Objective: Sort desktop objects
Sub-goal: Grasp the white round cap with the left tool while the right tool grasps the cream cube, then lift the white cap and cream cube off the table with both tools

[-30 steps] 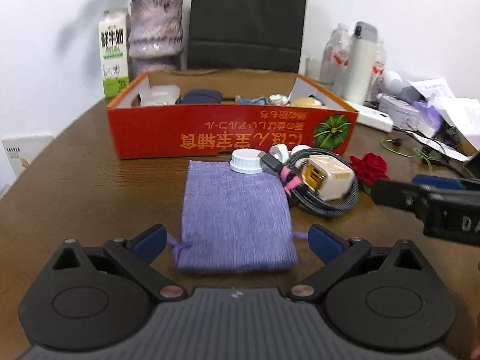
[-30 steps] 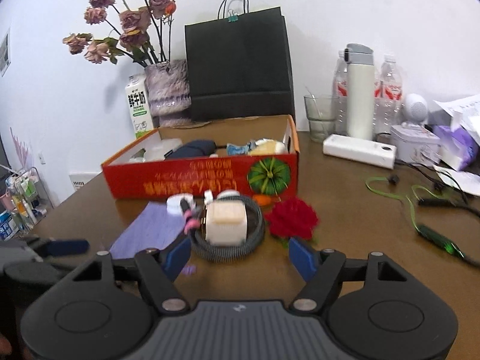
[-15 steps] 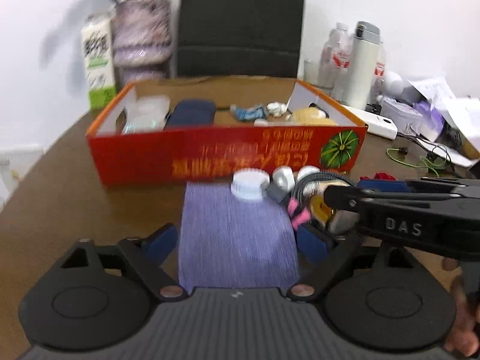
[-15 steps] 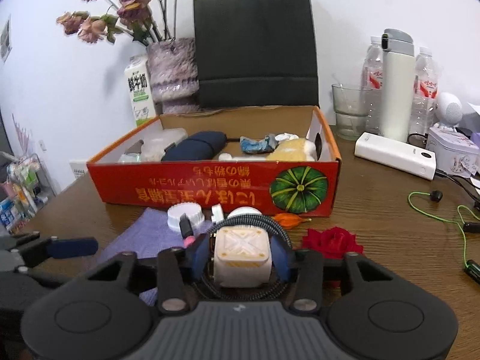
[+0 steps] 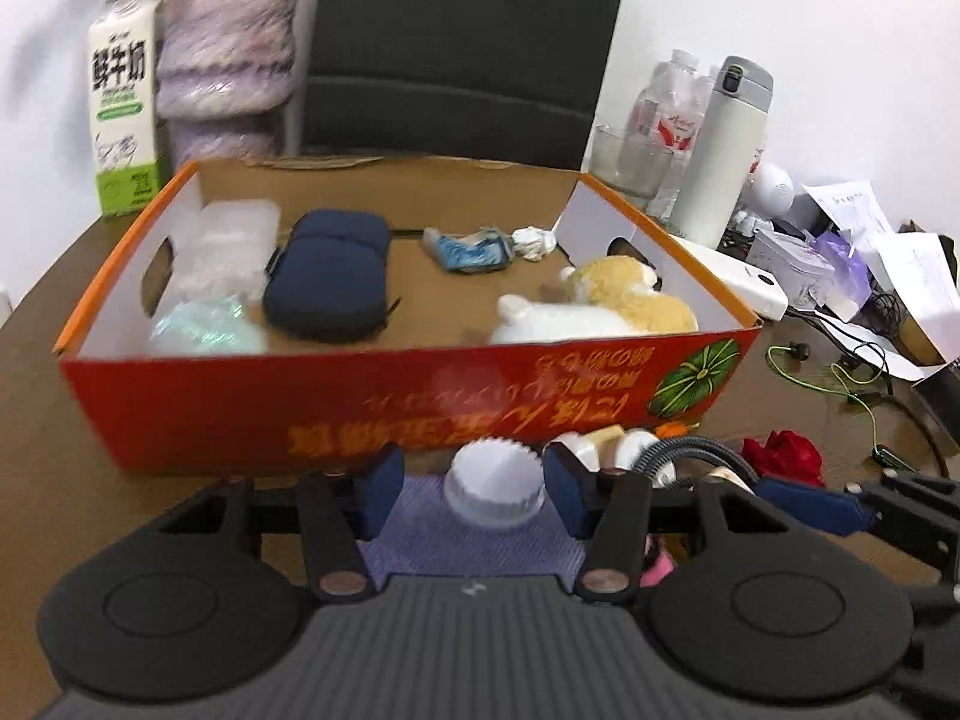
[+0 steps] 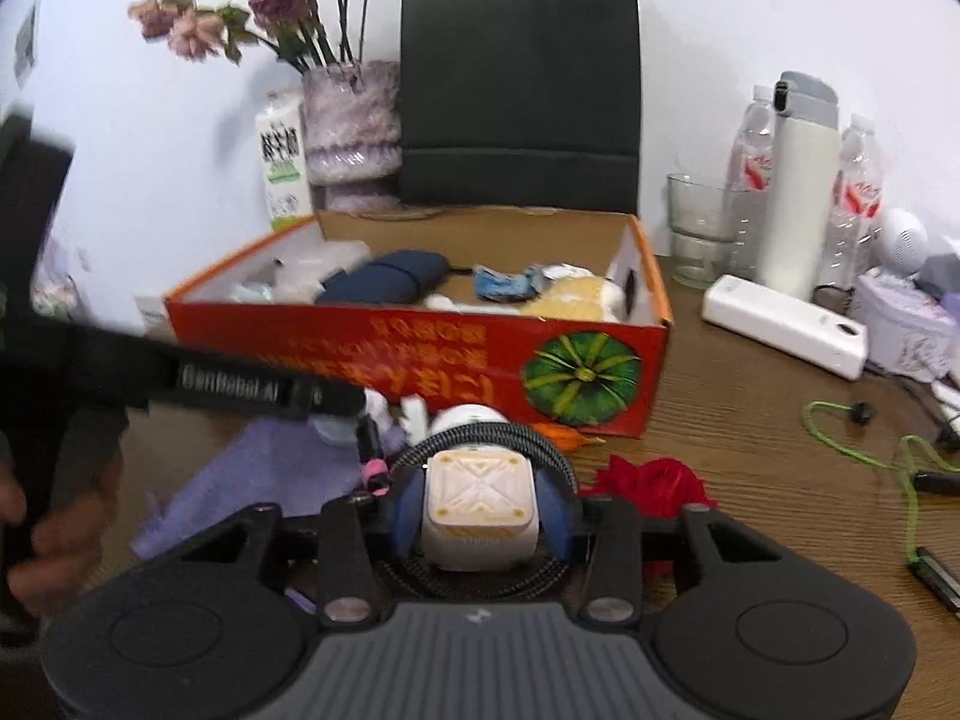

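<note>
My left gripper (image 5: 474, 480) reaches over a purple cloth pouch (image 5: 420, 534). Its jaws are closing around a white ribbed cap (image 5: 495, 489), and a gap shows at the left pad. In the right wrist view my right gripper (image 6: 480, 498) is shut on a cream charger cube (image 6: 477, 504), which sits inside a coiled braided cable (image 6: 498, 435). The open red cardboard box (image 5: 360, 402) stands just behind; a navy pouch (image 5: 327, 282) and a plush toy (image 5: 600, 312) are among the things in it. A red rose (image 6: 654, 474) lies to the right of the coil.
Behind the box stand a milk carton (image 5: 123, 102), a vase (image 5: 225, 60) and a black paper bag (image 6: 519, 84). At the right are a thermos (image 6: 801, 186), bottles, a glass (image 6: 699, 228), a white power bank (image 6: 786, 324), a green cable (image 6: 864, 450) and papers. A hand (image 6: 36, 540) holds the left gripper.
The left gripper moved forward over the pouch to the white cap, and its jaws narrowed. The right gripper advanced and shut on the charger cube.
</note>
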Motion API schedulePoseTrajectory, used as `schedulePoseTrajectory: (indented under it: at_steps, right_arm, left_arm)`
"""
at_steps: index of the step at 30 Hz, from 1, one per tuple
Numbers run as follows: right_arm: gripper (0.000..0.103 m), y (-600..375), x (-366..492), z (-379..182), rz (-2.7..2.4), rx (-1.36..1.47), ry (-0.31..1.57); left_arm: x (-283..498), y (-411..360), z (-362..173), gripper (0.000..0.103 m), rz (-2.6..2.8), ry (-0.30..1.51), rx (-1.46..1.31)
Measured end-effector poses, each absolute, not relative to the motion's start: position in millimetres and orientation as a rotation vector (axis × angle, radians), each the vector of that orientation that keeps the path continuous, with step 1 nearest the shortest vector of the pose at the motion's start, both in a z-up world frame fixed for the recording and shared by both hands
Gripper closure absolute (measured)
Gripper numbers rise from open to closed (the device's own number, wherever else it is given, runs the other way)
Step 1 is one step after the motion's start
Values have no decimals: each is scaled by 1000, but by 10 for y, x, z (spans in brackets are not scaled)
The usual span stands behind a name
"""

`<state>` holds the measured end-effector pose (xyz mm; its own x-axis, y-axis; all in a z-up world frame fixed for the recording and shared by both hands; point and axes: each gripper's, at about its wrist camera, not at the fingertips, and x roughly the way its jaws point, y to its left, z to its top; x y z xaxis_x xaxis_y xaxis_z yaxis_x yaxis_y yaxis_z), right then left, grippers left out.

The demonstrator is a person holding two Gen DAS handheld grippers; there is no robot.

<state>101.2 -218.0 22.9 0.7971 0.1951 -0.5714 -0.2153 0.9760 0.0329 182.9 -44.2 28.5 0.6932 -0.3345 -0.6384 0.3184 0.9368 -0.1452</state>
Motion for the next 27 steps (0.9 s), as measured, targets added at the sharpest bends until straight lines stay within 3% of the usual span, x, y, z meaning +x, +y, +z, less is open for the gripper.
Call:
schedulePoseTrajectory:
  at_steps: [5, 7, 9, 22, 27]
  right_arm:
    - [63, -2205, 995, 233, 227, -31, 612]
    - [56, -2203, 1015, 205, 238, -43, 633]
    - [57, -2124, 979, 178, 224, -126, 615]
    - [60, -2579, 703, 558, 379, 282, 588]
    - [60, -2548, 208, 652, 362, 247, 570]
  left_arm:
    - [1882, -558, 192, 53, -348, 732, 4]
    - [1905, -573, 131, 58, -352, 755, 14]
    - [1865, -583, 125, 62, -348, 728, 46]
    - [1104, -204, 844, 63, -336, 571, -115]
    - [592, -187, 888, 63, -389, 591, -161]
